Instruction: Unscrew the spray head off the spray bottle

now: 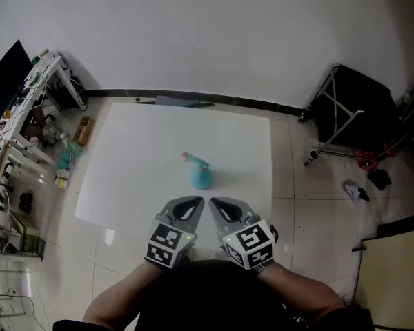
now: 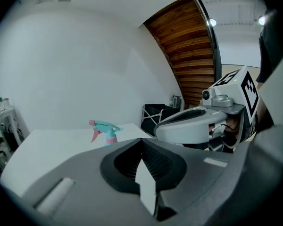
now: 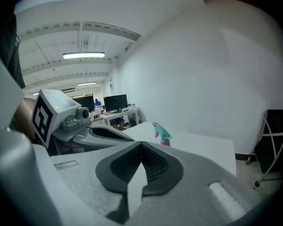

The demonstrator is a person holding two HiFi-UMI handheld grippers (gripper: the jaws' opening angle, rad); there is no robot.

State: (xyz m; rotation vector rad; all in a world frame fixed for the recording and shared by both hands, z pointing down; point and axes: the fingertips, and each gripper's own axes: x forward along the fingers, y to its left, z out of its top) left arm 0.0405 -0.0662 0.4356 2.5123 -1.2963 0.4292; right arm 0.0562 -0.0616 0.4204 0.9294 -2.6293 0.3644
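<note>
Spray bottle (image 1: 201, 176) stands upright on the white counter (image 1: 138, 157), near its middle and a little toward the near edge. The body is teal. The spray head (image 1: 193, 160) sits on the neck, teal with a pink trigger, and points toward the counter's far left. The head is not yet off. The left tool (image 1: 193, 204) is at the counter's near edge, jaws clenched tip to tip with nothing between them; the left gripper view shows the ribbed pads closed together. The right tool (image 1: 219, 205) is also at the near edge, just beside the left one, and is likewise clenched and empty, as the right gripper view shows. Both tools point in over the counter toward the bottle and are apart from it, with bare counter surface between. Each tool carries a cube with square markers (image 1: 167, 244) on its rear end, and the person's forearms reach in from below the near edge. A cluttered shelf (image 1: 29, 109) stands off the counter's left side, and a black folding cart (image 1: 362, 112) stands off its right side on the tiled floor (image 1: 310, 205). A white wall runs behind the counter's far edge.
</note>
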